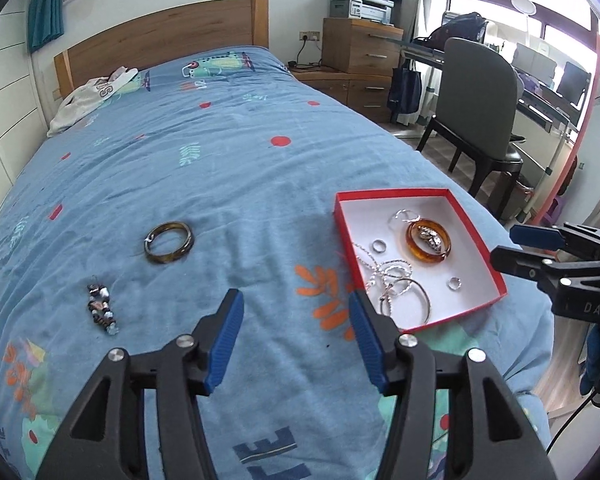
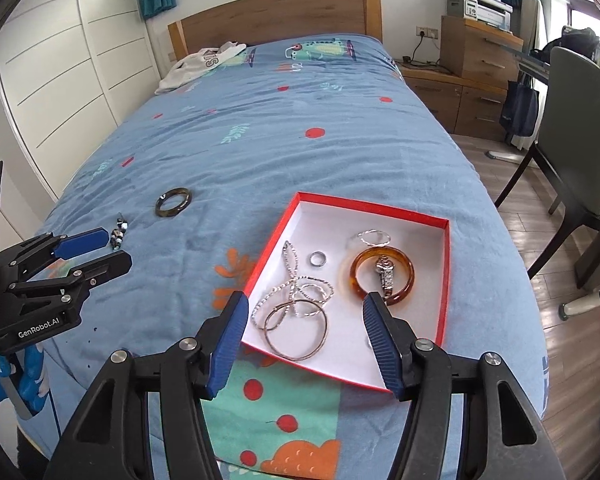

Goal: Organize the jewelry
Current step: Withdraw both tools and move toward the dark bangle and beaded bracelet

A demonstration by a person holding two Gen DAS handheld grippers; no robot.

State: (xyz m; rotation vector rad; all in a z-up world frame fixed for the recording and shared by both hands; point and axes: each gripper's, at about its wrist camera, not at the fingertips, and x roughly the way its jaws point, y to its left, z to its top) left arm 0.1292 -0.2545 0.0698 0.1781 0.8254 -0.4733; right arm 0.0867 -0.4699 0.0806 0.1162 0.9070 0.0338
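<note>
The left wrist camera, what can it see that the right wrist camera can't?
Only the left wrist view shows the desk with a dark monitor by the window, and the right claw from the side.

Only the right wrist view shows the white wardrobe doors and the left claw from the side.

Both show the blue bedspread, the red box of jewelry, the amber bangle inside it, and the dark bangle and beaded piece still lying on the bed.

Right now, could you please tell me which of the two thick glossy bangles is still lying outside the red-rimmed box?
The dark olive-brown bangle lies on the blue bedspread; the amber-orange bangle already sits inside the red-rimmed box.
</note>
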